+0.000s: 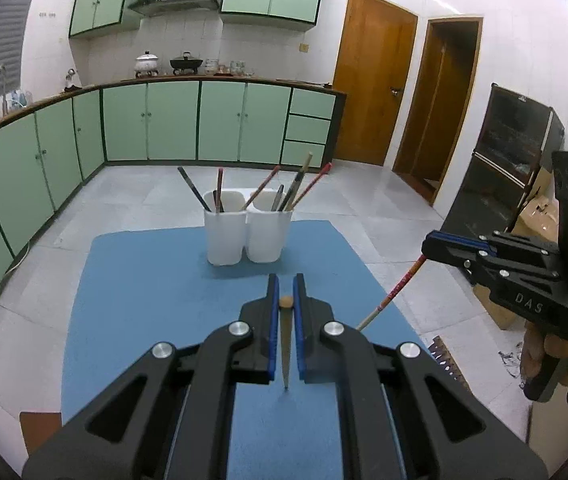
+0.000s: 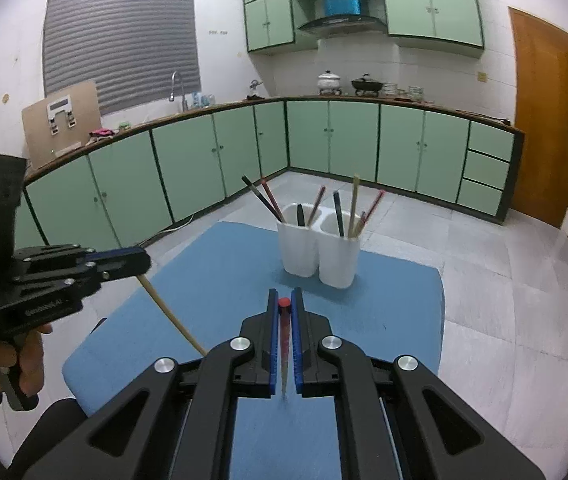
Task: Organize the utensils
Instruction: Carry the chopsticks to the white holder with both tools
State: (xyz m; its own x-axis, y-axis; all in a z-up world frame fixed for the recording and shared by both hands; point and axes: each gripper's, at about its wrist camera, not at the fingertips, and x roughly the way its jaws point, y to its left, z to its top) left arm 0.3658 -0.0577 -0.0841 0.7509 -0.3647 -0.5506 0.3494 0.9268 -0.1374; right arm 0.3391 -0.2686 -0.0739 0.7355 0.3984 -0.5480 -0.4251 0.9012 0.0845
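Two white holders (image 1: 245,232) stand side by side at the far end of the blue table (image 1: 143,300), each with several chopsticks leaning in it; they also show in the right wrist view (image 2: 318,250). My left gripper (image 1: 286,284) is shut on a tan wooden chopstick (image 1: 286,344), held above the table short of the holders. My right gripper (image 2: 285,298) is shut on a red chopstick (image 2: 284,344). From the left wrist view the right gripper (image 1: 430,246) hangs at the right with its red chopstick (image 1: 392,294) pointing down-left. The left gripper (image 2: 139,264) shows at left with its tan chopstick (image 2: 171,316).
The blue table (image 2: 223,272) stands on a grey tiled floor. Green cabinets (image 1: 171,120) run along the back and left walls. Wooden doors (image 1: 372,92) and a dark glass cabinet (image 1: 500,160) stand at the right. Cardboard boxes (image 1: 532,216) sit by the cabinet.
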